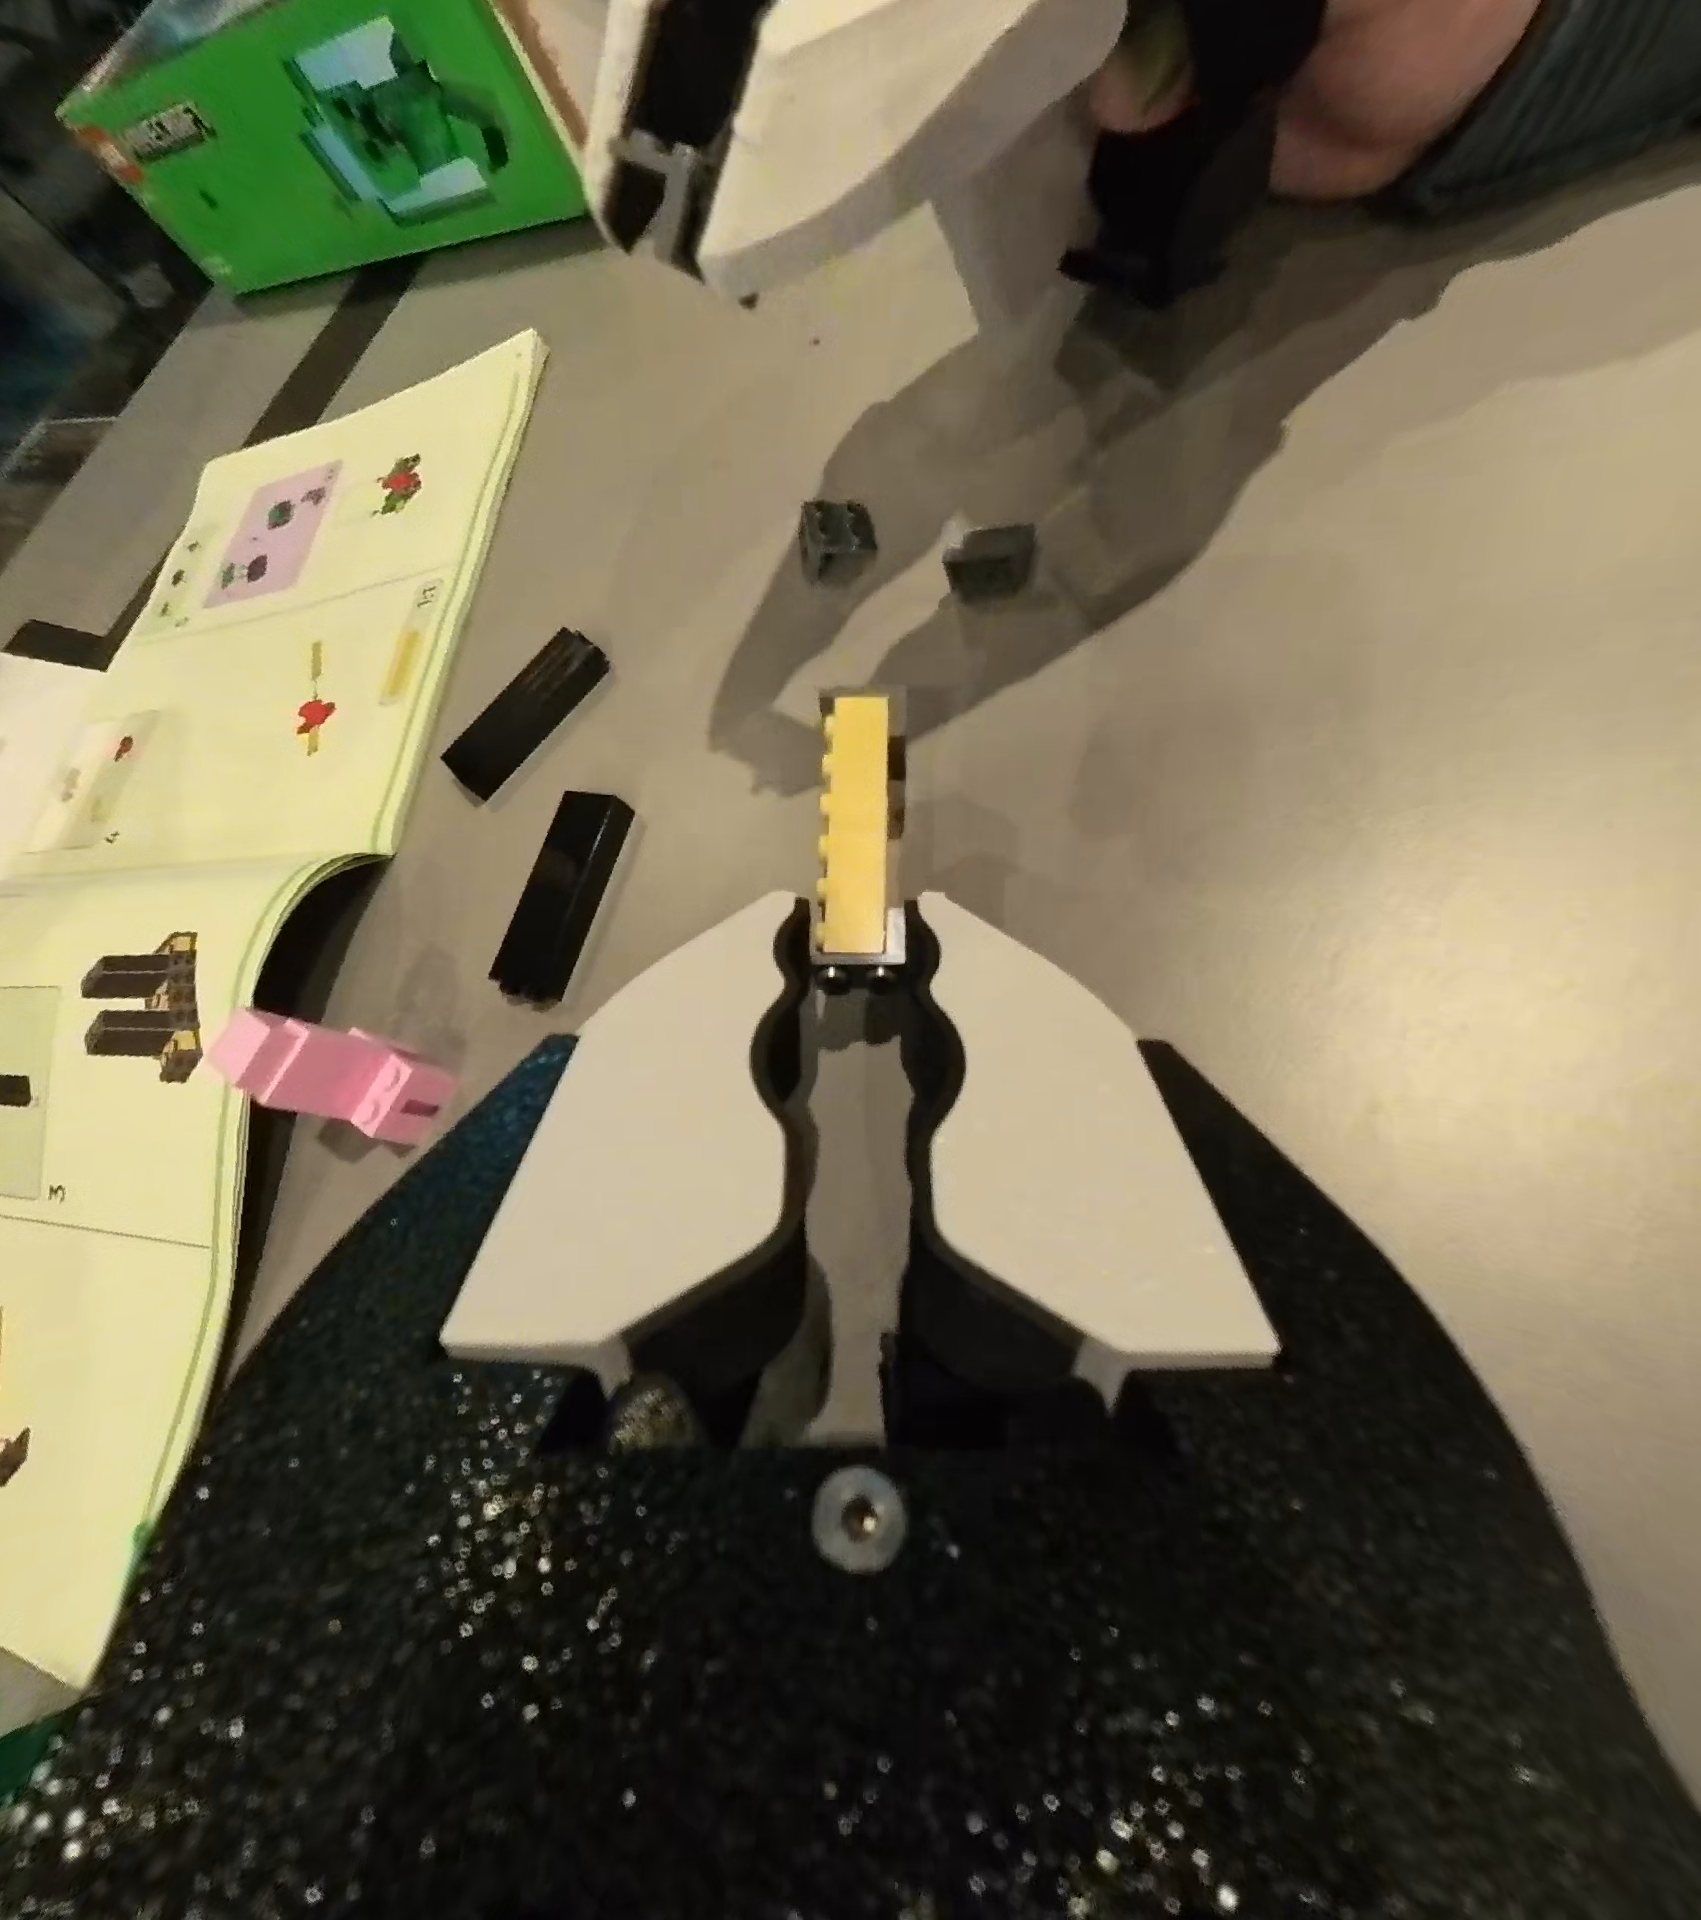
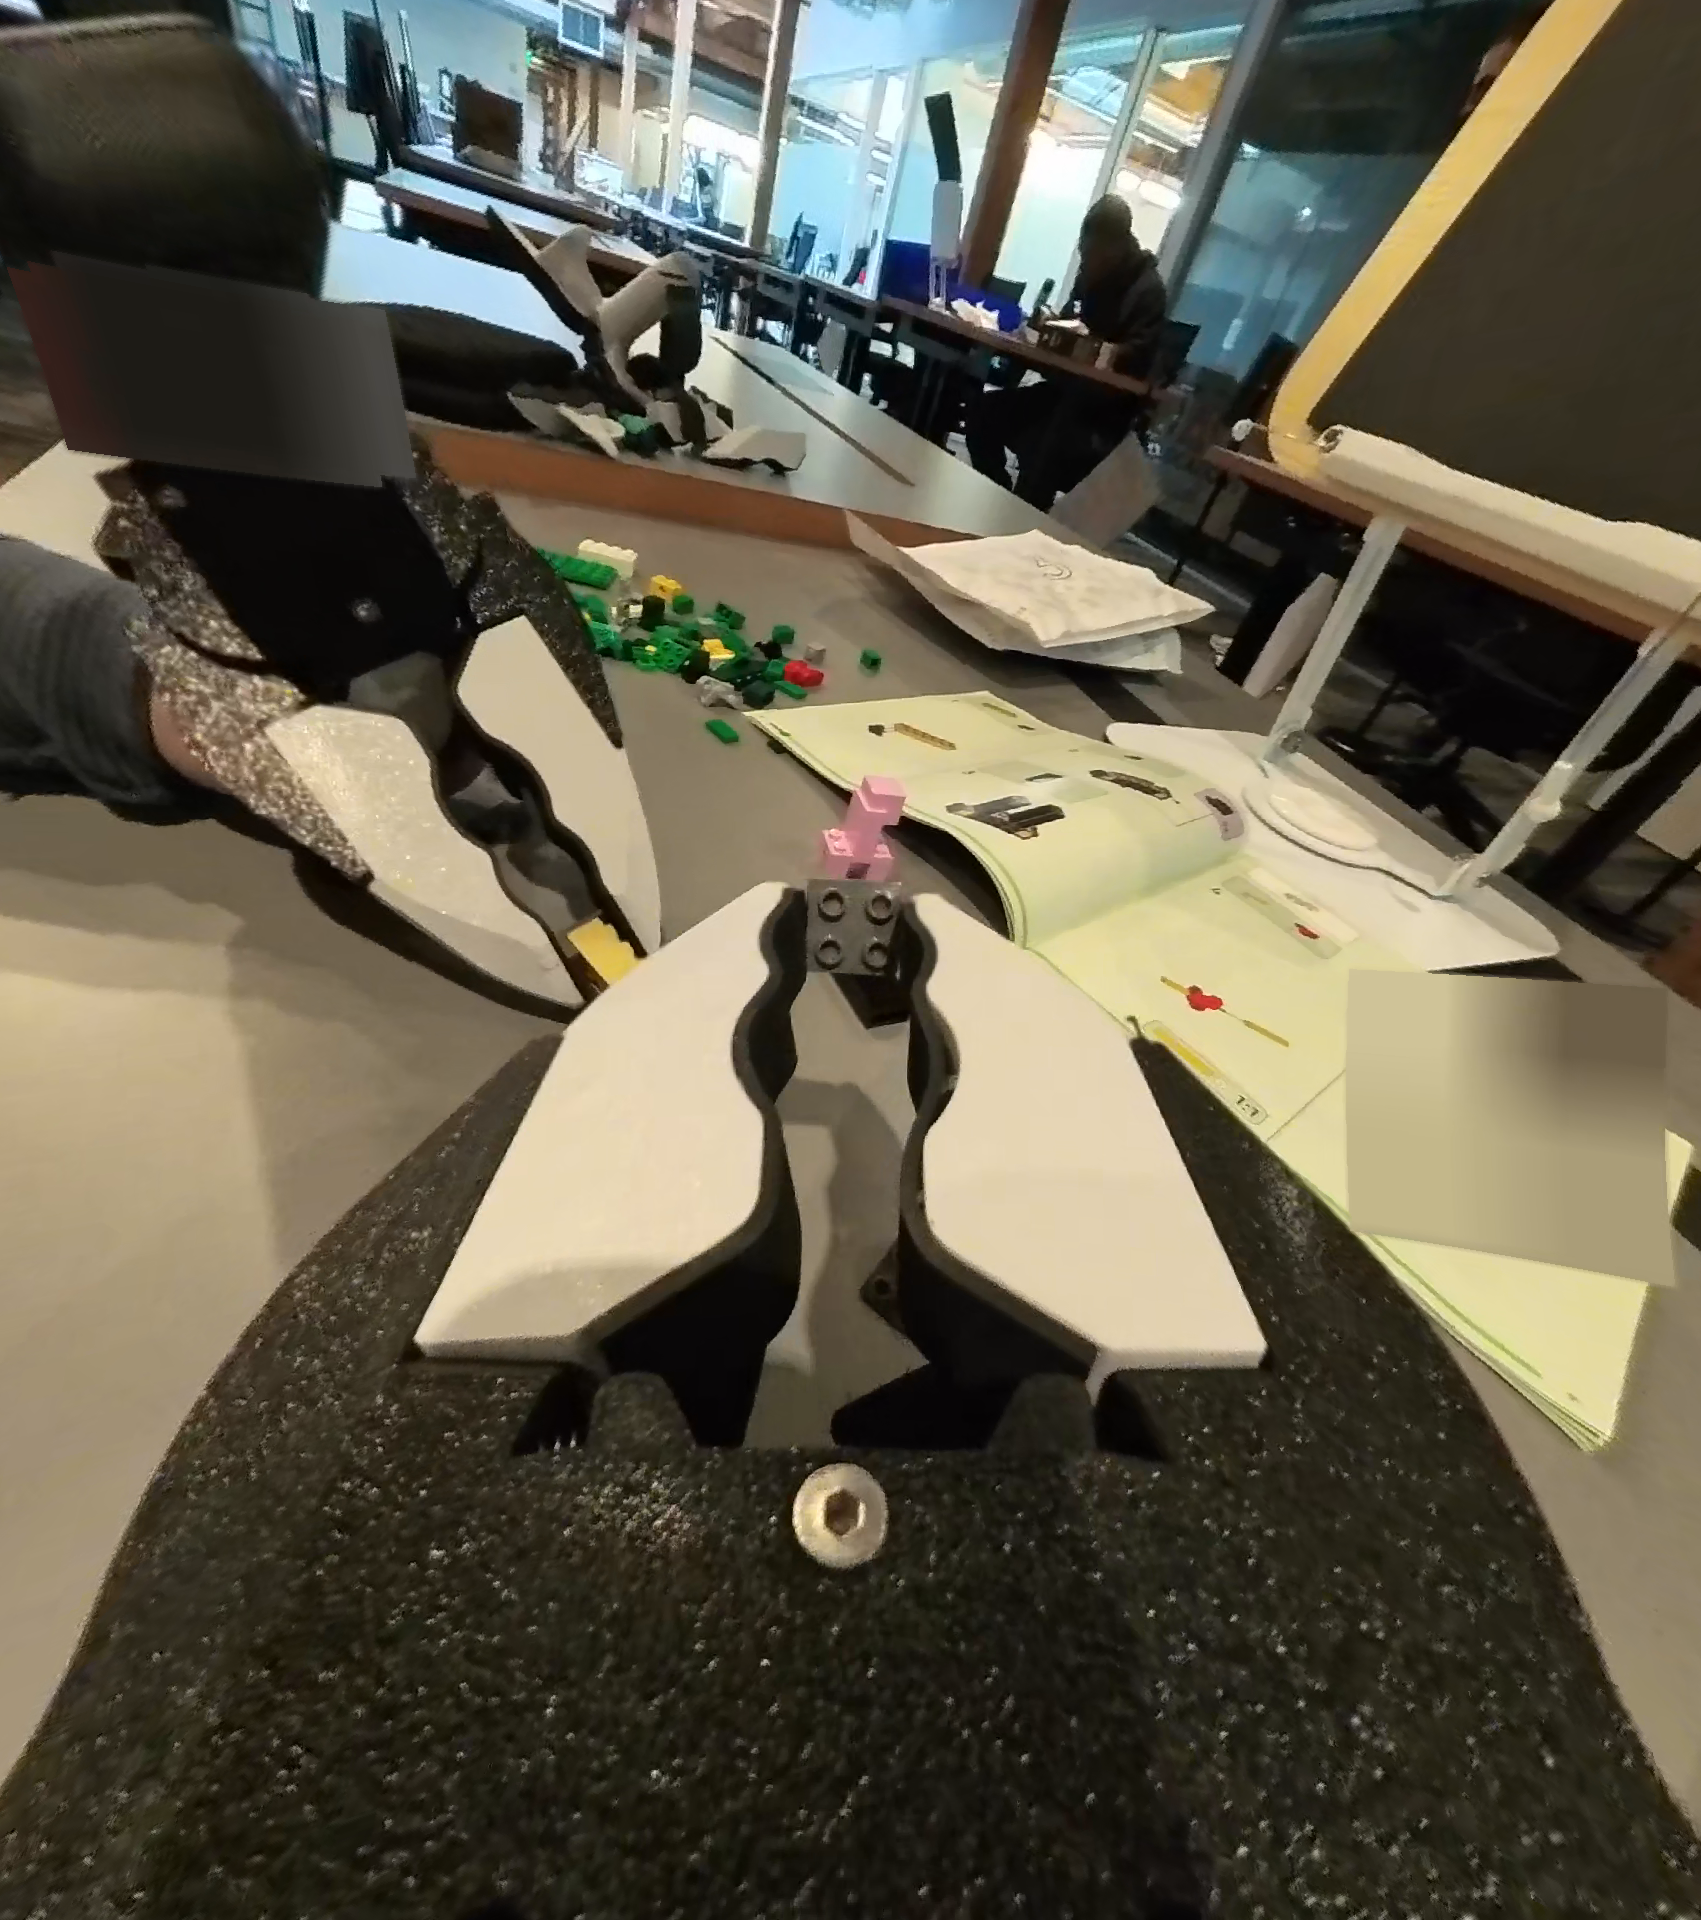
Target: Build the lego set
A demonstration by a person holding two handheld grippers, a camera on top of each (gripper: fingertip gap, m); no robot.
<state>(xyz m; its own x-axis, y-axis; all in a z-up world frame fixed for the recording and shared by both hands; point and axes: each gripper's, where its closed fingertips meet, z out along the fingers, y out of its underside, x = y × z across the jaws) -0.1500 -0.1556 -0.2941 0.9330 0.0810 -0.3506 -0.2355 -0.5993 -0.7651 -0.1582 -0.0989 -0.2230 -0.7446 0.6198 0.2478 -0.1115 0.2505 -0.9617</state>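
Observation:
My left gripper (image 1: 861, 940) is shut on the near end of a long tan plate (image 1: 858, 810), which sticks out forward above the grey table. My right gripper (image 2: 854, 920) is shut on a small dark grey 2x2 brick (image 2: 854, 930), studs facing the camera. In the right wrist view the left gripper (image 2: 607, 951) is close by on the left, with the tan plate (image 2: 600, 948) in its tips. Two more dark grey bricks (image 1: 835, 538) (image 1: 989, 561) and two long black bricks (image 1: 526, 727) (image 1: 565, 899) lie on the table ahead of the left gripper.
An open instruction booklet (image 1: 285, 748) lies on the left, with a pink figure (image 1: 337, 1081) by it and a green box (image 1: 326, 135) behind. The right wrist view shows a pile of loose green bricks (image 2: 700, 644), paper bags (image 2: 1033, 603) and a white lamp base (image 2: 1345, 831).

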